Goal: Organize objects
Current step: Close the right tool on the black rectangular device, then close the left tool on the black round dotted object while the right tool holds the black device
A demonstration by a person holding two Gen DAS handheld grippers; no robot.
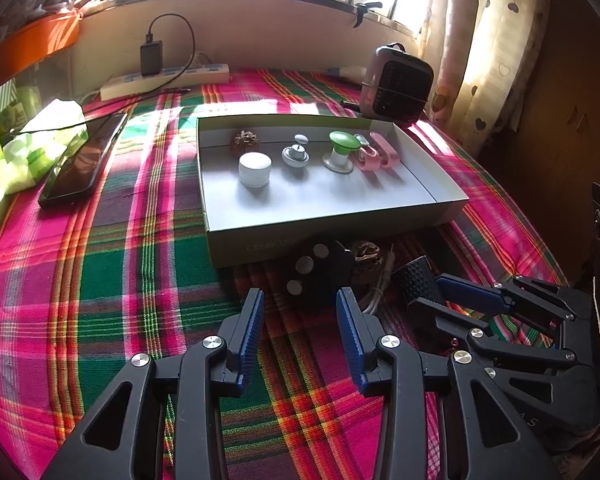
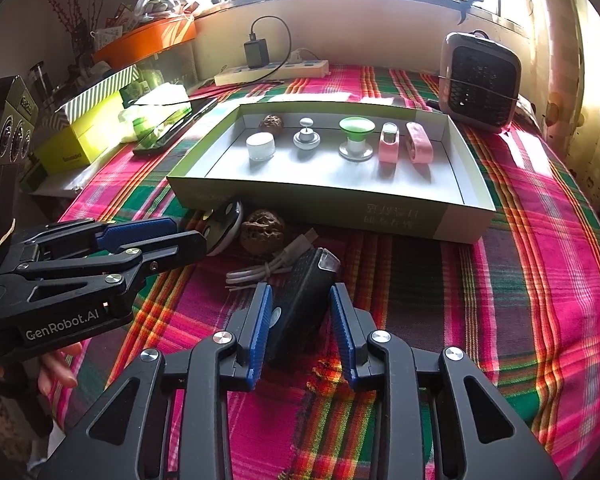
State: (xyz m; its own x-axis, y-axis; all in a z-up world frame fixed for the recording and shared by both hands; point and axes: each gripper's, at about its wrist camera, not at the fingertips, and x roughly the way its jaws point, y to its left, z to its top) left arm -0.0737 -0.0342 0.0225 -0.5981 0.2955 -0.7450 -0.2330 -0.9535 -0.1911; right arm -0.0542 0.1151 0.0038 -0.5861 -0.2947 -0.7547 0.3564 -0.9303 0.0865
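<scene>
So here's the setup: a shallow grey-and-green cardboard box sits on the pink-and-green plaid cloth, already holding a row of small bits, including a white round cap, a green-topped knob and a pink clip-shaped thing. The stuff not yet sorted lies on the cloth just in front of the box's near wall.

The right gripper is straddling a black textured oblong gadget with a clear end. Its blue pads sit on either side of the body, the left one looks to be touching, the right one close alongside, but I can't tell for sure if it's actually clamped yet. The gadget's long axis runs straight away from the gripper, pointing toward the box, so the fingers pinch it across its narrow width. Nice alignment for a lift-and-carry forward.

The left gripper has its fingers apart with nothing between them. It's aimed at a black disc-like piece with white round buttons lying just ahead, up against the box wall. A brown wrinkly walnut and a white coiled USB cable sit between the two targets.

My guess: right hand goes first, since it's nearer to having its item.
</scene>
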